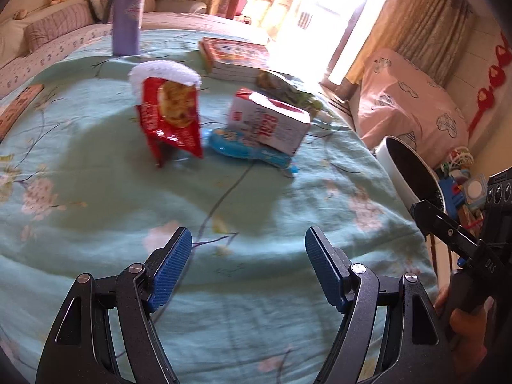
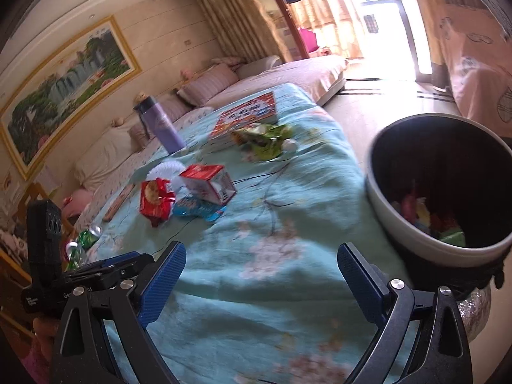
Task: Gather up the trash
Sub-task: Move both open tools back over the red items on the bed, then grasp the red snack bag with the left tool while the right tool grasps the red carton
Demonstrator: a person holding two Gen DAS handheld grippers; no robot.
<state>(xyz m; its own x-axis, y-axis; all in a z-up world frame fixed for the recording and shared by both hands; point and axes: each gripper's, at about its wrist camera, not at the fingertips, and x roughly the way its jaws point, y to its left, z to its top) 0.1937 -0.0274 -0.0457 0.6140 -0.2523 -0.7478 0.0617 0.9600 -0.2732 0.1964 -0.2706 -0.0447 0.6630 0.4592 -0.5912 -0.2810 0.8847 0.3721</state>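
Over the teal flowered surface [image 1: 96,224], both tools hang empty with their blue pads spread wide. The left tool [image 1: 248,262] has nothing between its pads, and the right tool [image 2: 260,275] gapes wider, also with nothing in it.

Straight ahead of the left tool, towards the far side, sits the cluster of trash: a red snack bag [image 1: 171,118] standing on end, long axis upright and leaning a touch; just right of it a blue wrapper [image 1: 236,147] lying flat, with a white and red carton [image 1: 272,121] tipped on top of it. Further back, a green wrapper [image 1: 284,88] lies against a stack of books [image 1: 236,56], and a purple flask [image 1: 128,16] stands at the far left.

From the right tool's view the same cluster lies up and to the left, while the bin [image 2: 412,233], already holding bright scraps, sits close on its right. So the left tool looks squarer to the red bag; the right one is nearer the bin.
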